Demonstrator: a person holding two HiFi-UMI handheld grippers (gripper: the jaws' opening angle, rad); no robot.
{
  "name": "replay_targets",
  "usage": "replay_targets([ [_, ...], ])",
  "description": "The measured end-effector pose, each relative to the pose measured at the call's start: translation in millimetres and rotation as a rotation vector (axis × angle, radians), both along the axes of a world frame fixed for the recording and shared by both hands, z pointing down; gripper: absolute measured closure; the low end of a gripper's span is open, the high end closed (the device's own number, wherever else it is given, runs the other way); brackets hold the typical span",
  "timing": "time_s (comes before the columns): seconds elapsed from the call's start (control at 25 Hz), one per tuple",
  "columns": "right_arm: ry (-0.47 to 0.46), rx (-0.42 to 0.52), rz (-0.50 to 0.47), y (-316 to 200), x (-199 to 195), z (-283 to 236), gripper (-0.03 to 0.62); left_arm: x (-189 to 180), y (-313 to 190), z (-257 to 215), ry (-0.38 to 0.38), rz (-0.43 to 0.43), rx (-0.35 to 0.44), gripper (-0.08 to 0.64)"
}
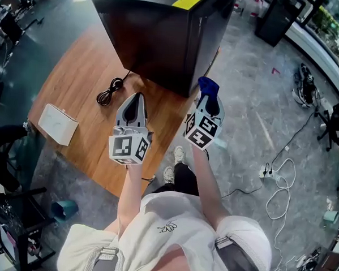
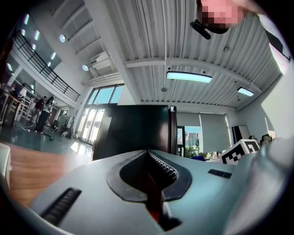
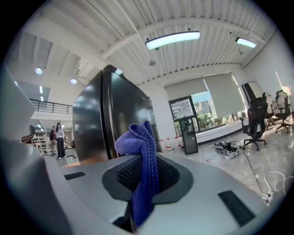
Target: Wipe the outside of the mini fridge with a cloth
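While the right tool (image 3: 143, 181) pinches the blue knitted cloth (image 3: 138, 142) just beside the black glossy mini fridge (image 1: 163, 32) on the wooden counter (image 1: 75, 93), the left tool (image 2: 149, 183) sits closed, empty. Advise pressing the cloth flat and overlapping strokes.

No legible text — yellow label (image 1: 187, 1) on the mini fridge (image 1: 163, 41) too small.

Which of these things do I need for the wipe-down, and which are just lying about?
For the job:
mini fridge
blue cloth, clamped in the right gripper

Lying about:
white box and black cord on the wooden platform
power strip on the floor
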State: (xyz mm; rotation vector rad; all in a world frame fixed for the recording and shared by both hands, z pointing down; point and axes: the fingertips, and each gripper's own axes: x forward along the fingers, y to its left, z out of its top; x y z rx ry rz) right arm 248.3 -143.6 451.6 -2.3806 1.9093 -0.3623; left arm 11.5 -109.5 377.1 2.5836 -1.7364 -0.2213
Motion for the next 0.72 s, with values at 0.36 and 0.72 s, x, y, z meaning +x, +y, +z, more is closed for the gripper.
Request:
replay_targets([
  [0.36, 0.106, 0.121, -0.320, 48, -26, -112, 0.531, 32, 25, -70, 0.083, 0.002, 0.026, 0.555],
  [0.72, 0.139, 0.160, -0.451, 69, -25, -118, 0.531, 23, 42, -69, 0.054, -0.101, 0.065, 0.555],
])
